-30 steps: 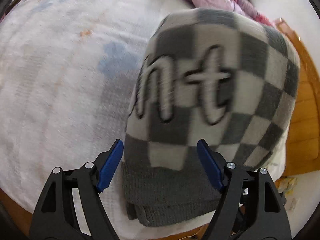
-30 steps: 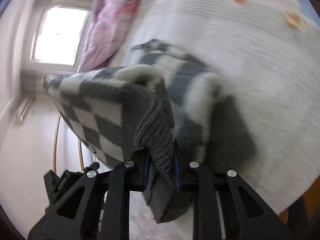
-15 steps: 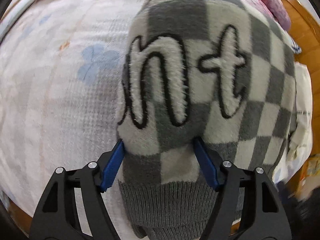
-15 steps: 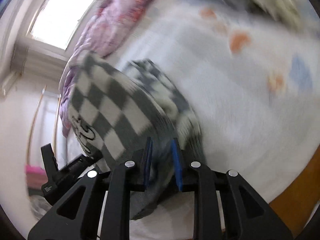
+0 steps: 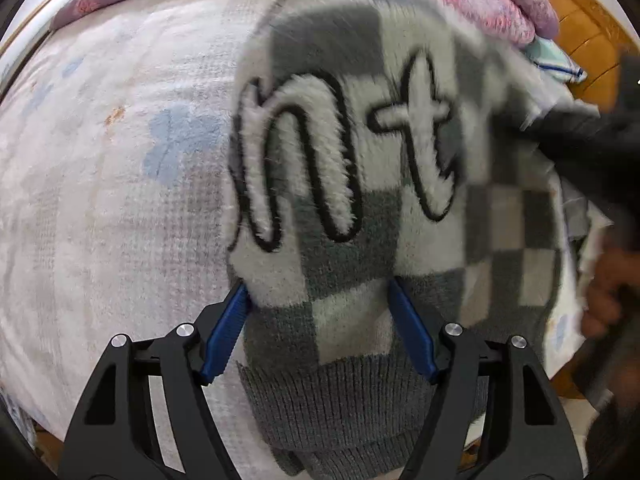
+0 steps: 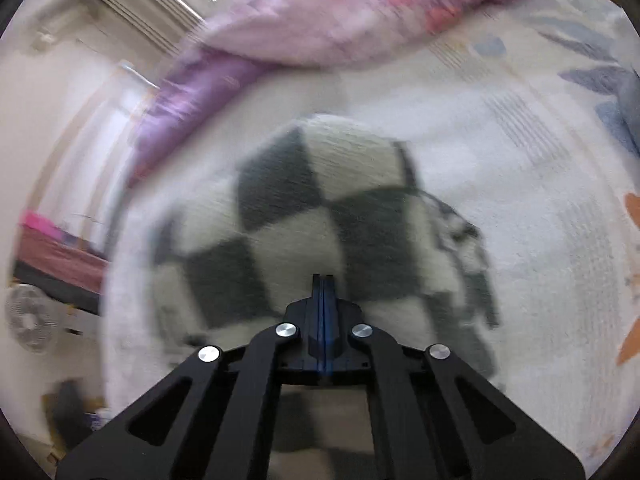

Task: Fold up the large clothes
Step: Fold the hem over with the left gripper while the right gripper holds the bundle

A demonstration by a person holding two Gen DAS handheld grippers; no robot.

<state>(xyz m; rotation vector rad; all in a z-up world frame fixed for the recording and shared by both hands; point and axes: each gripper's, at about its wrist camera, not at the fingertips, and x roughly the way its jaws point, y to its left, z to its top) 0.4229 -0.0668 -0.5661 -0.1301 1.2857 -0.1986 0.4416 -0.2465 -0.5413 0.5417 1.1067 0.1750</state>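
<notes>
At the left of the left wrist view, the pale flowered bedspread (image 5: pixel 100 184) is seen bare. The left gripper (image 5: pixel 320 324) is held wide open, its blue fingers (image 5: pixel 224 336) set at either side of the checked sweater (image 5: pixel 352 184) near its ribbed hem; nothing is pinched, though the fabric is touched or nearly so. The sweater is found folded into a thick bundle lying on the bed, with furry letters uppermost. At the far right a hand (image 5: pixel 604 292) and a dark blurred shape are seen, presumably the other tool.

In the right wrist view the right gripper (image 6: pixel 322 280) is seen with its jaws pressed fully together and nothing between them; the sweater (image 6: pixel 320 216) lies just ahead of it, apart (blur hides the finer detail).

The folding is judged largely done: a compact stack exists, and only tidying or setting aside seems left.

A pink and purple quilt (image 6: pixel 320 20) is heaped at the far edge of the bed, well apart from the bundle. Nothing is seen standing in the way.
</notes>
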